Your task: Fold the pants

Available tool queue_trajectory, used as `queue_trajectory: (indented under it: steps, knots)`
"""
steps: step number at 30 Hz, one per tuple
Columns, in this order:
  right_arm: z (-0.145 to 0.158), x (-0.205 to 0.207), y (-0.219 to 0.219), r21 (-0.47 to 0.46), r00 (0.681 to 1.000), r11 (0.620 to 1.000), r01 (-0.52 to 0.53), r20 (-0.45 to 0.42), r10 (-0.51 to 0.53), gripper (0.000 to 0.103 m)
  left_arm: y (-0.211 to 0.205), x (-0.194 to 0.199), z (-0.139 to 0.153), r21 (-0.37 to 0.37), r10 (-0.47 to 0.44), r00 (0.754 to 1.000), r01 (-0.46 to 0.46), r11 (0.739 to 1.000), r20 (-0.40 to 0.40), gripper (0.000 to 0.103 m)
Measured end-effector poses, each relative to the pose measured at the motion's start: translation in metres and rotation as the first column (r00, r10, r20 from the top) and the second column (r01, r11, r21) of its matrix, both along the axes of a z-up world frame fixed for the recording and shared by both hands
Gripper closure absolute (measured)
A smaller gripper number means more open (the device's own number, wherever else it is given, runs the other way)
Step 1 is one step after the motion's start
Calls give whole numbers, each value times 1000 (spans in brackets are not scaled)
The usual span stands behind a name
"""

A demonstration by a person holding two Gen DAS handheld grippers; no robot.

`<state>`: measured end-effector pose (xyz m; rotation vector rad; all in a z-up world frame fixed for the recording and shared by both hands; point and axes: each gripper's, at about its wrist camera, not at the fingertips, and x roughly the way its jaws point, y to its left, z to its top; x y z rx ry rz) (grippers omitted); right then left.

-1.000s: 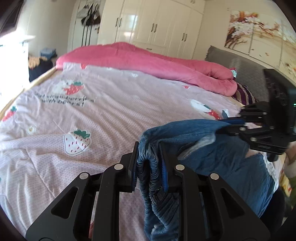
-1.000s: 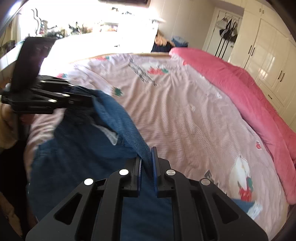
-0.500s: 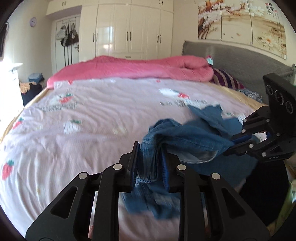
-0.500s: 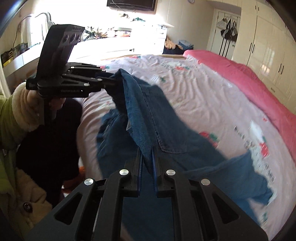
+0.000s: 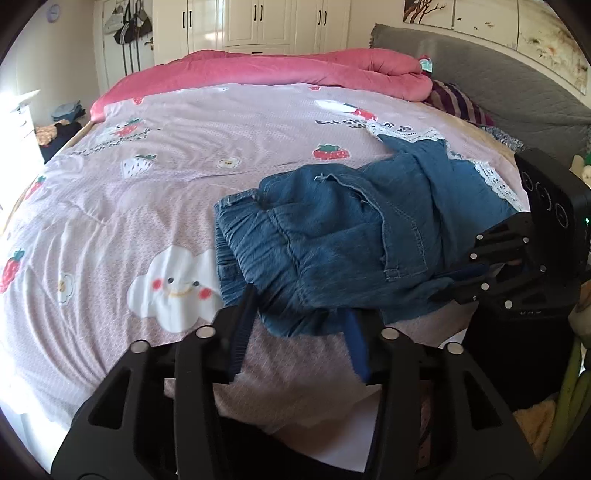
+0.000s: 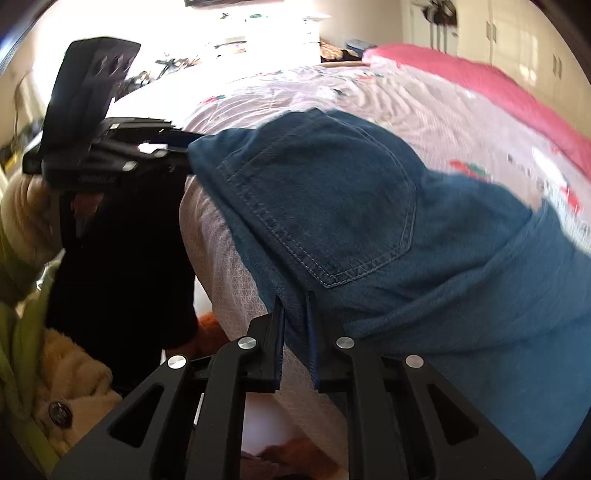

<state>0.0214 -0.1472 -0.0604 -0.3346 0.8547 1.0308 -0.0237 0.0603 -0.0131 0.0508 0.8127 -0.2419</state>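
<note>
Blue denim pants lie bunched on the pink strawberry-print bedspread near the bed's front edge, with white lace-trimmed leg ends toward the headboard. My left gripper is open, its jaws wide apart at the waistband end, holding nothing. My right gripper is shut on the pants' waist edge, beside a back pocket. The right gripper also shows at the right of the left wrist view, and the left gripper at the upper left of the right wrist view.
A rolled pink duvet runs along the far side of the bed. A grey headboard and a striped pillow are at the right. White wardrobes stand behind. My coat sleeve is at the left.
Both grippers swung the pants down onto the bedspread. My left gripper opened and let go of the waistband. My right gripper kept its hold.
</note>
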Motion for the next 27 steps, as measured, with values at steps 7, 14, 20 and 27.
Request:
queue_trajectory:
  steps: [7,14,20,27]
  knots:
    - [0,-3,2,32,1000,999,8,-6,-8,88,31,-12,16,42,145,989,-146,988,29,52]
    - [-5,-5,4,55,1000,998,11,-30,-9,80,25,-10,54,-74,144,987,-138,988,76,51]
    - [9,-5,-13,73,999,996,45,-27,-43,79,-45,34,45,-140,-37,998,43,989,41,59]
    - [45,11,-100,191,952,935,298,10,-305,56,-76,53,-21,-138,-67,993,53,989,-100,80]
